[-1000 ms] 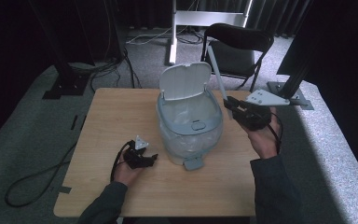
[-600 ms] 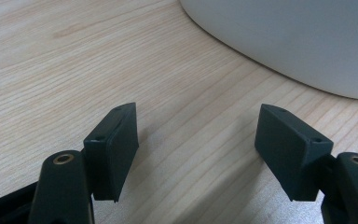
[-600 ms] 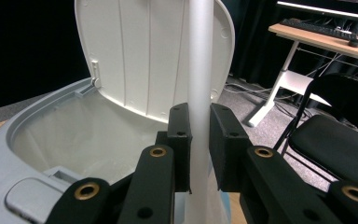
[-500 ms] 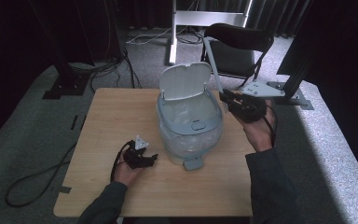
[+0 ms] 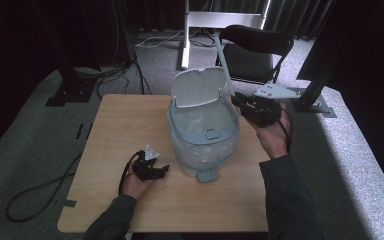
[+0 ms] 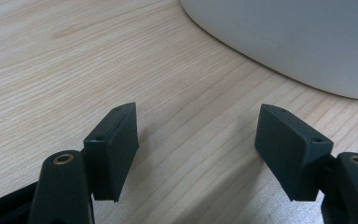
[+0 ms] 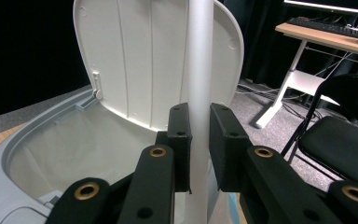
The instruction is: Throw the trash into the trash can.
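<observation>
A pale grey bin with a clear liner stands mid-table, its white lid propped upright at the back. My right gripper hovers at the bin's right rear edge, shut on a thin white rod that slants up and away past the lid. In the right gripper view the rod runs vertically between the jaws of the right gripper, with the lid just behind. My left gripper rests on the table left of the bin, open and holding nothing; in its own view the left gripper faces the bin wall.
The wooden table has bare room to the left and front of the bin. A black folding chair and a white desk frame stand beyond the far edge. Cables lie on the grey floor.
My right gripper has carried the rod left and away, from beside the bin's right side to its right rear edge near the lid. The left gripper has stayed put.
</observation>
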`<state>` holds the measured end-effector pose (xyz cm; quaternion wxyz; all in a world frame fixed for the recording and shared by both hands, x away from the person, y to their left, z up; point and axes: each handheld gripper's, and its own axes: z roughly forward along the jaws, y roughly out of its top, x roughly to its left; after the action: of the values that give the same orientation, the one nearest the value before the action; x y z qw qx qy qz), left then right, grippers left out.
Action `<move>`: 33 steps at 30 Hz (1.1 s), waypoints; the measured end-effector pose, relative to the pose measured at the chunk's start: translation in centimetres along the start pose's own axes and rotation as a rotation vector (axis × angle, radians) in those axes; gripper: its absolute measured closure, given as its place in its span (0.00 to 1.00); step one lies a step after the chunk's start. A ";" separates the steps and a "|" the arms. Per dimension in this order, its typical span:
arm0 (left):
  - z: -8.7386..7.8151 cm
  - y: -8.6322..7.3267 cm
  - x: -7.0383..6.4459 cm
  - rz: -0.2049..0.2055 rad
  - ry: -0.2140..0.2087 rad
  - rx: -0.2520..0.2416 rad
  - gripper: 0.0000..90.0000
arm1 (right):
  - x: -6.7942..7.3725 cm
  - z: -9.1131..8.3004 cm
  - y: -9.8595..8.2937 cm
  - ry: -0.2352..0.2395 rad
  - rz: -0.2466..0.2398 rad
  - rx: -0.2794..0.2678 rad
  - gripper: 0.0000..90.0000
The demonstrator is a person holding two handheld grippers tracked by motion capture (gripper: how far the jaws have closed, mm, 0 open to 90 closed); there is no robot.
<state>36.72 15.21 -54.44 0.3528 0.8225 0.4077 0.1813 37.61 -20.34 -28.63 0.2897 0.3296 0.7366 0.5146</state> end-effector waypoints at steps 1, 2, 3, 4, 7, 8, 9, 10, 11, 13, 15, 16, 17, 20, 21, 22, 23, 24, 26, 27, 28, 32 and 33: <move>0.0 0.0 0.0 0.000 0.000 0.000 0.34 | 0.0 0.1 0.0 0.004 0.001 -0.002 0.87; 0.0 0.0 0.0 0.000 0.000 0.000 0.34 | 0.0 0.2 0.1 0.005 0.001 -0.003 0.87; 0.0 0.0 0.0 0.000 0.000 0.000 0.34 | 0.1 0.2 0.1 0.008 0.002 -0.003 0.88; 0.0 0.0 0.0 0.000 0.000 0.000 0.34 | 0.1 0.3 0.1 0.010 0.003 -0.005 0.88; 0.0 0.0 0.0 0.000 0.000 0.000 0.34 | 0.3 0.6 0.2 0.018 0.008 -0.008 0.88; 0.0 0.0 0.0 0.000 0.000 0.000 0.34 | 0.4 0.7 0.3 0.020 0.005 -0.007 0.87; 0.0 0.0 0.0 0.000 0.000 0.000 0.34 | 0.5 0.9 0.3 0.021 0.002 -0.004 0.87; 0.0 0.0 0.0 0.000 0.000 0.000 0.34 | 0.6 1.1 0.3 0.025 0.001 -0.002 0.87; 0.0 0.0 0.0 0.000 0.000 0.000 0.34 | 0.6 1.1 0.3 0.025 0.001 -0.002 0.87; 0.0 0.0 0.0 0.000 0.000 0.000 0.34 | 0.8 1.4 0.5 0.032 -0.002 -0.001 0.87; 0.0 0.0 0.0 0.001 -0.001 0.001 0.34 | 1.0 1.6 0.5 0.034 -0.003 0.003 0.87; 0.0 0.0 0.0 0.000 -0.001 0.000 0.34 | 1.0 1.7 0.4 0.035 -0.004 0.004 0.87; 0.0 0.0 0.0 0.000 -0.001 0.000 0.34 | 1.0 1.9 0.4 0.037 -0.004 0.004 0.87; 0.0 0.0 0.0 0.000 -0.001 0.000 0.34 | 1.1 2.2 0.3 0.039 0.002 0.013 0.87; 0.0 0.0 0.0 0.000 -0.001 0.000 0.34 | 1.1 2.3 0.3 0.040 0.000 0.014 0.87; 0.0 0.0 0.0 0.000 0.000 0.000 0.34 | 1.1 2.4 0.3 0.040 0.000 0.016 0.87; 0.0 0.0 0.0 0.000 0.000 0.000 0.34 | 1.1 2.5 0.3 0.041 -0.002 0.016 0.87; 0.0 0.0 0.0 0.000 0.000 0.000 0.34 | 1.1 2.5 0.3 0.042 -0.002 0.018 0.87; 0.0 0.0 0.0 0.000 -0.001 0.000 0.34 | 1.2 2.7 0.2 0.042 -0.006 0.024 0.87; 0.0 0.0 0.0 0.000 -0.001 0.000 0.34 | 1.2 2.8 0.2 0.043 -0.007 0.027 0.87; 0.0 0.0 0.0 0.000 0.000 0.000 0.34 | 1.2 2.9 0.2 0.043 -0.009 0.030 0.87; 0.0 0.0 0.0 0.000 0.000 0.000 0.34 | 1.2 3.3 0.1 0.047 -0.004 0.031 0.87; 0.0 0.0 0.0 0.000 0.000 0.000 0.34 | 1.2 3.3 0.1 0.048 -0.002 0.034 0.87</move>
<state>36.73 15.21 -54.44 0.3529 0.8226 0.4074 0.1812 39.45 -17.46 -29.61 0.2668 0.3214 0.7522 0.5097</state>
